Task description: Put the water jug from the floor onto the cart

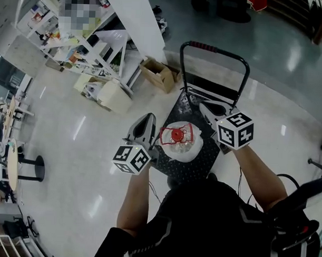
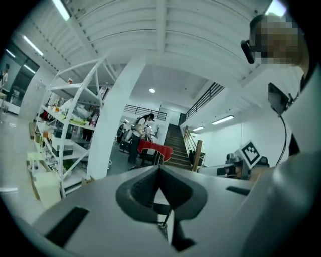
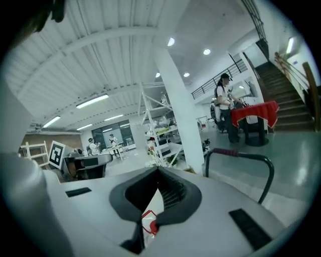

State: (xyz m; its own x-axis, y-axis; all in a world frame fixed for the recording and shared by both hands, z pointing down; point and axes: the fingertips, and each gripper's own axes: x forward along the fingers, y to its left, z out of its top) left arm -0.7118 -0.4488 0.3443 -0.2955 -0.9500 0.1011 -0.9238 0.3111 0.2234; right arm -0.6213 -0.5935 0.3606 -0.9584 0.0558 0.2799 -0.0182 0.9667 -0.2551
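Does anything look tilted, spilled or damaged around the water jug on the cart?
Nothing stands out. The water jug sits upright on the cart, red cap on, and no water shows around it.

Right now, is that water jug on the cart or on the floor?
On the cart: the water jug stands upright, red cap up, on its black deck.

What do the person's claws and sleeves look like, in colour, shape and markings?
The left claw and the right claw are light grey wedge-shaped shells with dark ridged pads inside. Each carries a white cube printed with black square markers. The person wears a black short-sleeved top with thin pale stripes. A dark cable loops near the right arm.
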